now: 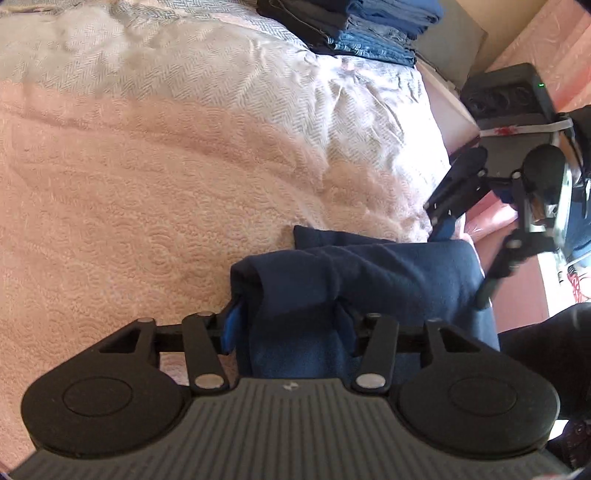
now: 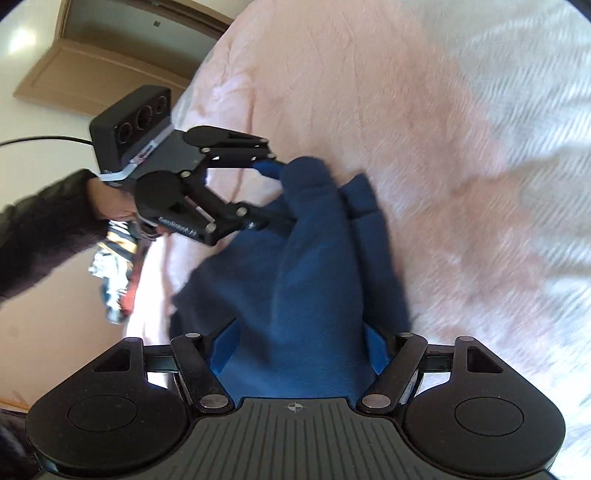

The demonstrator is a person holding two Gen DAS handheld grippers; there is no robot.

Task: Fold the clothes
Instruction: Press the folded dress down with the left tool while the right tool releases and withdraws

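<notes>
Left tool (image 1: 290, 328): partly closed, blue pads (image 1: 231, 328) pressing either side of a bunched fold of the navy garment (image 1: 369, 273); clenched on the cloth. Same tool seen in the right wrist view at centre left (image 2: 279, 194), fingers closing on the garment's far end, held by a hand in a dark sleeve (image 2: 110, 203).

Right tool (image 2: 299, 347): partly closed, blue pads (image 2: 225, 349) flanking a thick fold of the garment (image 2: 306, 266); grasping the cloth. Seen from the left wrist view at right of frame (image 1: 458, 229), lower finger against the garment's right edge.

Garment stretched between both tools, low in each frame, lying bunched on the pink quilted bed cover (image 1: 129, 221).

Beyond, upper centre of the left wrist view: stack of folded dark and blue clothes (image 1: 354, 29) on the bed. Upper left of the right wrist view: wooden door frame (image 2: 92, 55).
</notes>
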